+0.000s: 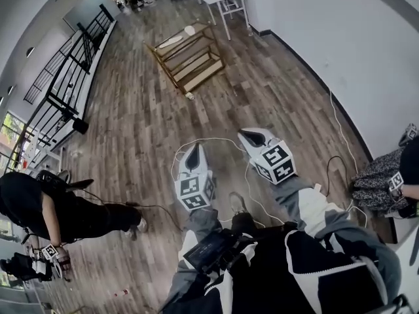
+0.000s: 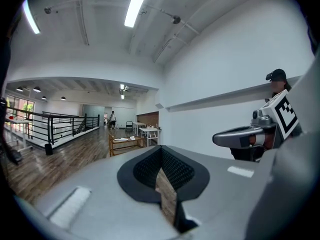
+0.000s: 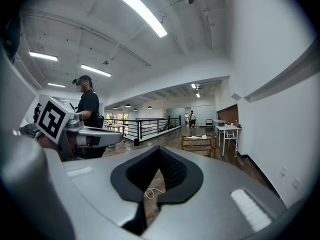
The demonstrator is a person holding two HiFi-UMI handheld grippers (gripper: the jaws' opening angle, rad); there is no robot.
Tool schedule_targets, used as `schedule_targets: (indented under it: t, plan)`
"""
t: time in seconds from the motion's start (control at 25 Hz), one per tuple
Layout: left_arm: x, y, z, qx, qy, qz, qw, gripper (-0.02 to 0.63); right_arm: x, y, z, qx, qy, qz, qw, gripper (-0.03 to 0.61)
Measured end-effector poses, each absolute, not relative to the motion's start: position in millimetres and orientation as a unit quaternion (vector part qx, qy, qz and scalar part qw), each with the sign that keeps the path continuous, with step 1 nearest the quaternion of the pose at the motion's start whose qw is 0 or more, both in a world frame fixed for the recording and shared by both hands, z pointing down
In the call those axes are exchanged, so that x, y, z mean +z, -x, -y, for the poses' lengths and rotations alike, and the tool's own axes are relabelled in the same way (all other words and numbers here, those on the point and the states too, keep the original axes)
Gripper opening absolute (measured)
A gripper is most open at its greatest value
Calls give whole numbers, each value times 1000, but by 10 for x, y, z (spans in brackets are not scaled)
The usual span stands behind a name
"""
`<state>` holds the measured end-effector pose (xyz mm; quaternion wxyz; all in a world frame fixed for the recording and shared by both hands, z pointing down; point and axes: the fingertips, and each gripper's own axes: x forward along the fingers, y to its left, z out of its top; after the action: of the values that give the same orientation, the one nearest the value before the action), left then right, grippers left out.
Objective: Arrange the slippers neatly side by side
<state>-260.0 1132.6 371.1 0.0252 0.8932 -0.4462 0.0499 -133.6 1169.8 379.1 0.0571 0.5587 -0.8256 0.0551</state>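
No legible text, no readable labels

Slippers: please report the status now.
Left gripper, right gripper shut, empty. Slippers not made out; pale items on far rack. White cable ahead.

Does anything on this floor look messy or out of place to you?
A white cable lies in loose loops across the wooden floor, right where someone might walk. Farther off, a small pale thing sits on the floor by a corner of the wooden rack; it is too small to identify. Nothing looks spilled or broken.
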Motion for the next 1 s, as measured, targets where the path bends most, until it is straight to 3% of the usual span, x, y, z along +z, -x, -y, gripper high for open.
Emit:
schedule_targets:
  t: [1.0]
  plan:
    - [4000,2106,-7188,64,-921,382,38,6,3858,933,-7654,55,-603,793,70,5]
